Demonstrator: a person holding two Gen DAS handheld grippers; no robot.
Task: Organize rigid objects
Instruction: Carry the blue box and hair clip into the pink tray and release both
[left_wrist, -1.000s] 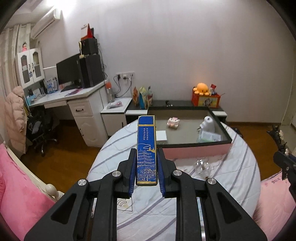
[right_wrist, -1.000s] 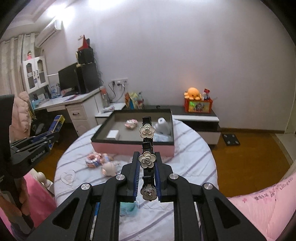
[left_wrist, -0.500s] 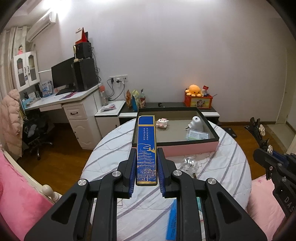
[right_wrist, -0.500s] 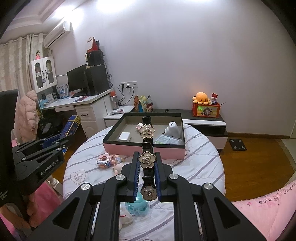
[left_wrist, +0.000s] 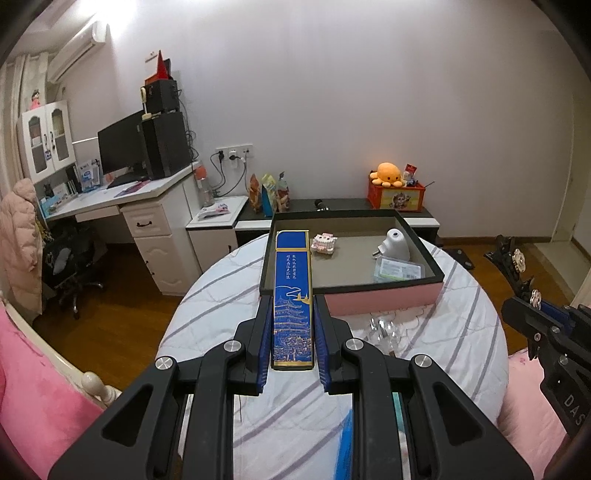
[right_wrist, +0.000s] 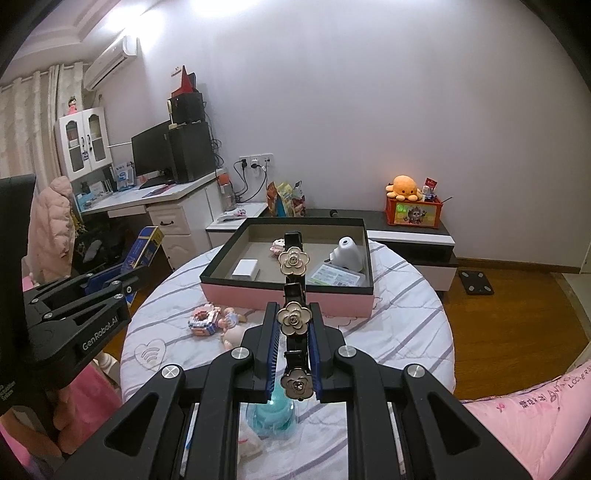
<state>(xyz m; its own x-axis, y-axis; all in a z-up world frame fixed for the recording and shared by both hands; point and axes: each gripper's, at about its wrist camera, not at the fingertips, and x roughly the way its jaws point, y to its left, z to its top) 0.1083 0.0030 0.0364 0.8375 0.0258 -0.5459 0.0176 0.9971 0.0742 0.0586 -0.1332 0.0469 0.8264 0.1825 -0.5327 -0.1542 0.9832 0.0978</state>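
Left gripper (left_wrist: 292, 345) is clamping the stiff, light blue-and-gold rectangular box (left_wrist: 292, 291) low; right gripper (right_wrist: 294, 349) is pinching the fragile black flower-studded hair clip (right_wrist: 294, 317) mid-length.

the left gripper (left_wrist: 291, 343) was matt black plastic with bright metal screw heads and ribbed blue pads (left_wrist: 264, 347), clamped on a long blue box (left_wrist: 292, 295) of glossy printed card with gold edging. the right gripper (right_wrist: 293, 354) looked the same, closed on a black hair clip (right_wrist: 294, 295) with shiny enamel flowers rimmed in gold metal. the round table (right_wrist: 406, 314) wore a soft quilted cloth, white with grey stripes. the far tray (left_wrist: 384, 297) had smooth pink card walls, a matt black rim and a dull grey-brown floor. beyond lay polished wood flooring (right_wrist: 517, 314).
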